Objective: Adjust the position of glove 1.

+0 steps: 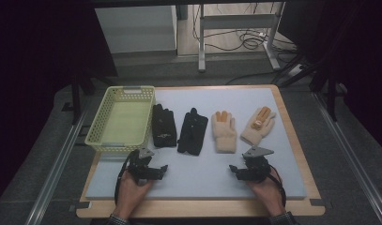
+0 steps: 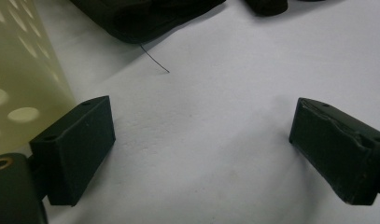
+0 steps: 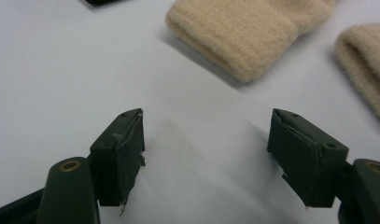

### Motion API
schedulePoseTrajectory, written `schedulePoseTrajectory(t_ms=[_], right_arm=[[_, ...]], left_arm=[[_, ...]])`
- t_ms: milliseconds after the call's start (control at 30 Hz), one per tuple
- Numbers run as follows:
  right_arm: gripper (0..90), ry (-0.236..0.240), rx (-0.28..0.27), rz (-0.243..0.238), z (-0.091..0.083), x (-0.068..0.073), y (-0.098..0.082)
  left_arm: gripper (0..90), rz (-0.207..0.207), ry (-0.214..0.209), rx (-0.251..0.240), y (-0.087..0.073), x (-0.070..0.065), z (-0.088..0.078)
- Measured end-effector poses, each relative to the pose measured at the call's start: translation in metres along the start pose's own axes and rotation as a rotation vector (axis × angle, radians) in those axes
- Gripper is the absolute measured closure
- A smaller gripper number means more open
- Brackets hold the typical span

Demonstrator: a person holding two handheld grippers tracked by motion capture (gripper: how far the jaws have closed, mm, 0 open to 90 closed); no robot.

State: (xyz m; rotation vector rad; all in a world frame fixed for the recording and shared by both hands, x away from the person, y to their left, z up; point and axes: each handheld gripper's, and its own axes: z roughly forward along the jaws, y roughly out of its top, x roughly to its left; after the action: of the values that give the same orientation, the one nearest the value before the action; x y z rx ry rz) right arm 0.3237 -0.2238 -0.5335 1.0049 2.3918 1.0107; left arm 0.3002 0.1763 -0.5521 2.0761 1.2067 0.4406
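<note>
Both grippers are being held low near the front edge, one per hand. The left gripper [image 1: 163, 169] is being kept with jaws wide apart, nothing between them; same deal with the right gripper [image 1: 233, 169], jaws spread, gripping nothing.

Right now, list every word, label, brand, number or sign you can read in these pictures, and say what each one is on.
No text can be read in any view.
Left black glove: a small pale mark near the cuff, too small and blurred to read.
Right cream glove: a small orange patch, no letters legible.
Yellow basket, second black glove, left cream glove, grey mat: no lettering visible.
</note>
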Motion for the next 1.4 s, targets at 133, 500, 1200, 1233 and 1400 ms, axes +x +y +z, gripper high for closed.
schedulePoseTrajectory(t_ms=[133,500,1200,1233,1400], right_arm=[[26.8,0.003,-0.001,0.002,0.0,0.0,0.0],[26.1,0.003,0.001,0.001,0.0,0.0,0.0],[26.2,0.04,-0.013,-0.003,0.01,0.0,0.035],[26.3,0.044,-0.015,-0.002,0.012,0.0,0.038],[26.1,0.055,-0.021,-0.004,0.024,0.0,0.062]], left_arm=[[7.2,0.0,0.0,0.0,0.0,0.0,0.0],[7.1,0.0,0.0,0.0,0.0,0.0,0.0],[7.2,-0.001,-0.001,0.0,0.0,0.0,0.0],[7.2,-0.001,0.0,0.0,0.0,0.0,0.0],[7.2,-0.001,0.0,0.0,0.0,0.0,0.0]])
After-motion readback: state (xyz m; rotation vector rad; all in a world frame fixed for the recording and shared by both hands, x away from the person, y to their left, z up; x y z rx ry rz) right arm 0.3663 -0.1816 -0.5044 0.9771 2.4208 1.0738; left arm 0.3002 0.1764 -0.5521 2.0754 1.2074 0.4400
